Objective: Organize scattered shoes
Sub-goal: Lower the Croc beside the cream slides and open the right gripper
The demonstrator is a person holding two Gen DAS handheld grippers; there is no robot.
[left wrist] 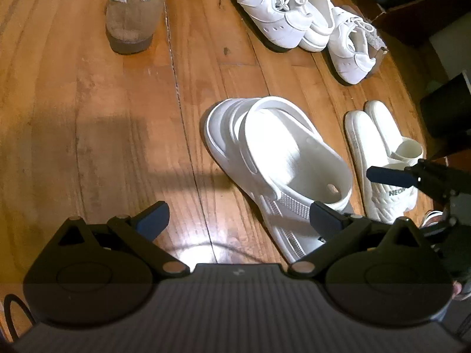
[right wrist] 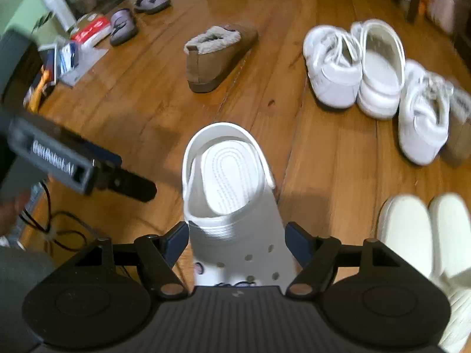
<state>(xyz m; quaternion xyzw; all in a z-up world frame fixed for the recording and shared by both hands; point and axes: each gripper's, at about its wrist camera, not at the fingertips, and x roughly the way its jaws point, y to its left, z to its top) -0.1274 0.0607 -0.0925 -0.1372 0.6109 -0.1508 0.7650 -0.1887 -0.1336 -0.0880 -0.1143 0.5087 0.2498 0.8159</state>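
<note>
A white clog [right wrist: 232,182] stands upright on the wooden floor, heel strap away from me. My right gripper [right wrist: 237,239] is open and straddles its toe end, one pad close to each side; its dark finger also shows beside the clog [left wrist: 279,158] at the right gripper [left wrist: 388,175]. My left gripper [left wrist: 240,219] is open over bare floor just left of that clog, nothing between its fingers; it reaches in as the left gripper [right wrist: 138,186]. The matching clog [right wrist: 381,67] sits among two white sneakers [right wrist: 332,64].
A tan fleece-lined boot [left wrist: 132,17] stands alone at the back, its mate [right wrist: 460,123] behind a sneaker. Cream slides [left wrist: 379,147] lie paired at the right. Purple slippers [right wrist: 122,26], packages [right wrist: 85,36] and a cable [right wrist: 59,231] sit at the left.
</note>
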